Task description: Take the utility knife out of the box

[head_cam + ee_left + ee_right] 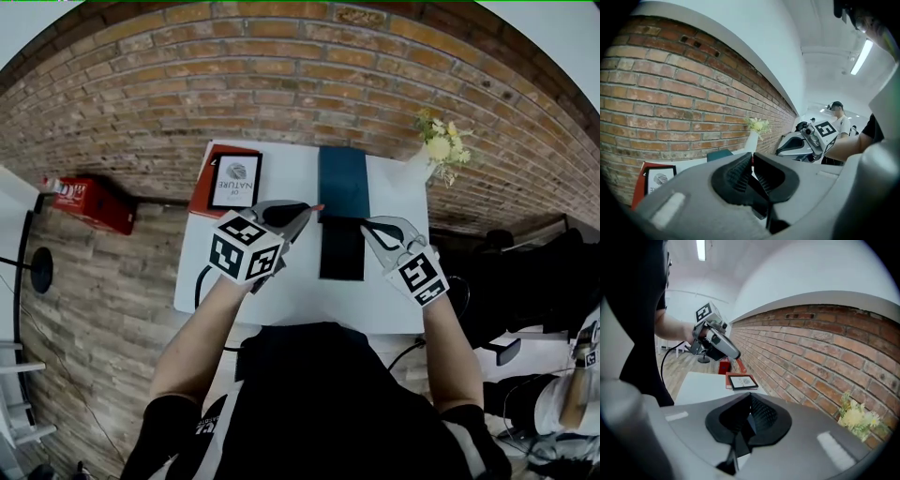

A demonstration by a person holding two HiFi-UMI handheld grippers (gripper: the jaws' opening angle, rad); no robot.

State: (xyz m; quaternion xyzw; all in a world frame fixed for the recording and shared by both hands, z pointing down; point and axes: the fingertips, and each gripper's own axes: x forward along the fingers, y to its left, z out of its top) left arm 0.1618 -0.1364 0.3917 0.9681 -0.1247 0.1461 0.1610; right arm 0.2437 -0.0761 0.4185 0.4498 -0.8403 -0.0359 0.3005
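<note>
above the white surface (281, 300), the left claw (307, 212) is pinched shut on a thin red thing, maybe the utility knife (318, 207), just beside the dark box (342, 183). the right claw (373, 228) is squeezed shut with nothing in it.

Left gripper (307, 213): a thin red item (318, 207) sits pinched between the fingers (736, 172). Only a sliver shows, too small to identify.

Box (341, 253): the interior reads uniformly black, and its contents cannot be made out.

Bench (281, 291): the near edge is hidden by the person's torso.

Left gripper view: the gripper body covers most of the box.
</note>
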